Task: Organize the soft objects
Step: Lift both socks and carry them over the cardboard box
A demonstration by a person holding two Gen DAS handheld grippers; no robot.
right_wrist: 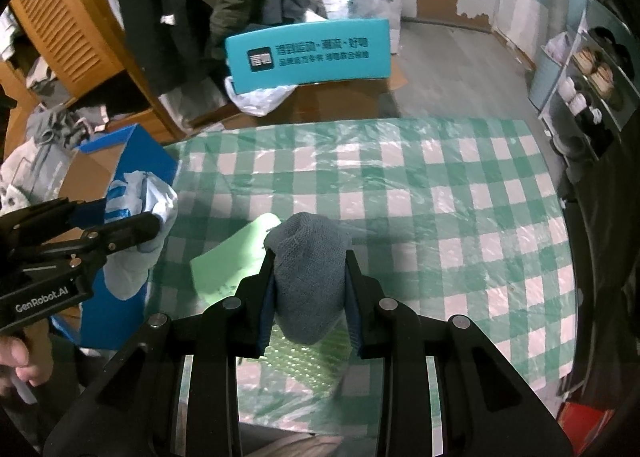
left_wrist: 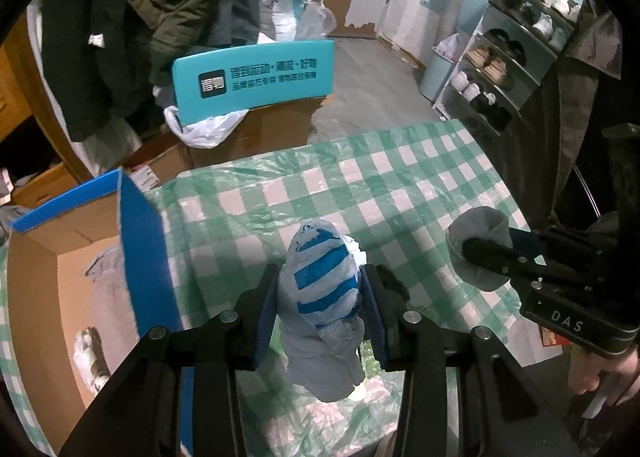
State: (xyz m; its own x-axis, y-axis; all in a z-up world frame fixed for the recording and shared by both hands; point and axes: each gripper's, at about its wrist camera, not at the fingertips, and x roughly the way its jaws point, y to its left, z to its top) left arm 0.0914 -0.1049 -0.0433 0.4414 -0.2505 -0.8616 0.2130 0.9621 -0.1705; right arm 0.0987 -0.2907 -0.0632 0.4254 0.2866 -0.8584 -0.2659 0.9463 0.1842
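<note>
My left gripper [left_wrist: 320, 277] is shut on a knotted white plastic bag with blue stripes [left_wrist: 320, 289], held above the green checked tablecloth [left_wrist: 400, 185]. The bag hangs down below the jaws. In the right wrist view that same bag [right_wrist: 136, 209] shows at the left, beside the blue cardboard box [right_wrist: 132, 149]. My right gripper [right_wrist: 308, 261] is shut on a grey-blue knitted sock [right_wrist: 308, 277], lifted over the cloth. From the left wrist view the sock [left_wrist: 476, 253] appears at the right, clamped in the other gripper.
An open blue-sided cardboard box [left_wrist: 140, 241] with soft items inside stands at the table's left. A light green sheet [right_wrist: 236, 253] lies on the cloth under the sock. Beyond the table are a teal box [left_wrist: 256, 77], hanging coats [left_wrist: 132, 29] and a shoe rack [left_wrist: 516, 49].
</note>
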